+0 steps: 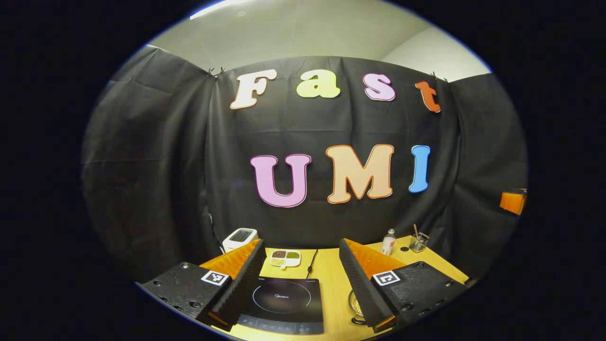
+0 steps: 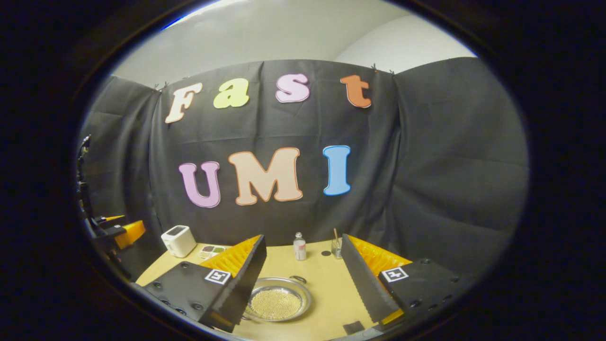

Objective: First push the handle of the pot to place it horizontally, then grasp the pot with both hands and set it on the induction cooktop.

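In the left gripper view, the left hand-held gripper (image 1: 299,279) is held above the counter (image 1: 331,279) with its fingers spread wide and nothing between them. The cooktop (image 1: 284,303) is seen directly ahead and below, lying flat in the gap between the fingers, its ring mark centred there. A sliver of the pot (image 1: 355,305) is caught just past the inner edge of the right-hand finger, so the pot is judged to lie on the counter just beside the cooktop, on the right. Farther back, a small divided dish (image 1: 285,258), a white toaster (image 1: 239,238), a bottle (image 1: 388,242) and a glass (image 1: 418,242) are set near the wall.

In the right gripper view, the right hand-held gripper (image 2: 303,279) is likewise spread, empty and clear of the counter. The pot (image 2: 277,299) is seen low between its fingers, nearer the left-hand one, which hides part of its rim. A dark loop, taken to be the handle (image 2: 298,279), shows at the far rim, pointing away toward the wall; its exact lie cannot be told. The other hand-held gripper (image 2: 118,232) shows far off at the left edge.

The right gripper is judged the nearer to the pot, which lies ahead and below it. Nothing is touched yet, and the handle push is judged the step in hand.
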